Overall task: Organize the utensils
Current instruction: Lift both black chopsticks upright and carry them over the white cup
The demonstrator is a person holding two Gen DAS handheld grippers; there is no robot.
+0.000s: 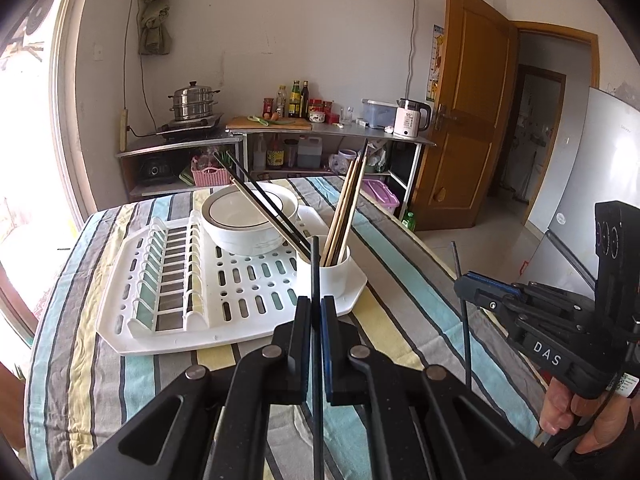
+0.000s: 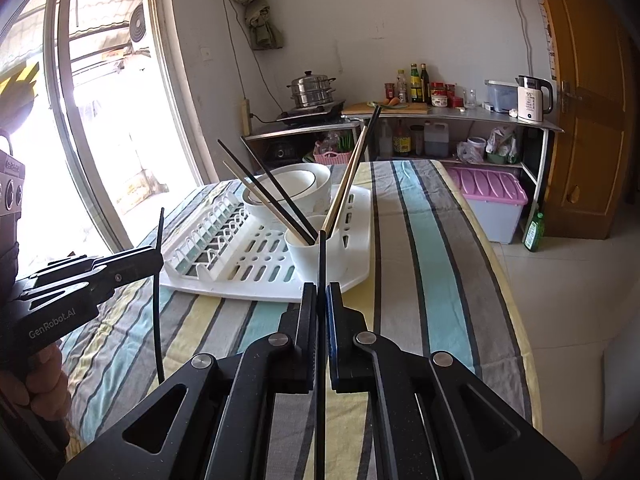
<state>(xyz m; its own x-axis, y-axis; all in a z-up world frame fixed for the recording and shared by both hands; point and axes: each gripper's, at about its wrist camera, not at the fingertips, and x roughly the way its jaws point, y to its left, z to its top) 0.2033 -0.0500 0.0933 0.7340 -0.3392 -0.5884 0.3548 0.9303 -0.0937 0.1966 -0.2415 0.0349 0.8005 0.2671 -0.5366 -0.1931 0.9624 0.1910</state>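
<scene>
While each gripper's fingers clamp a black chopstick (image 1: 316,272), the striped worktop (image 1: 400,304) carries a white drying rack (image 1: 240,292); far shelves (image 1: 332,130) line the wall.

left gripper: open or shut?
Shut. The left gripper clamps a black chopstick between its pads, held upright in front of the white cup.

Left gripper (image 1: 316,312) and right gripper (image 2: 321,296) both clamped shut on thin black sticks, held level, side by side.
</scene>
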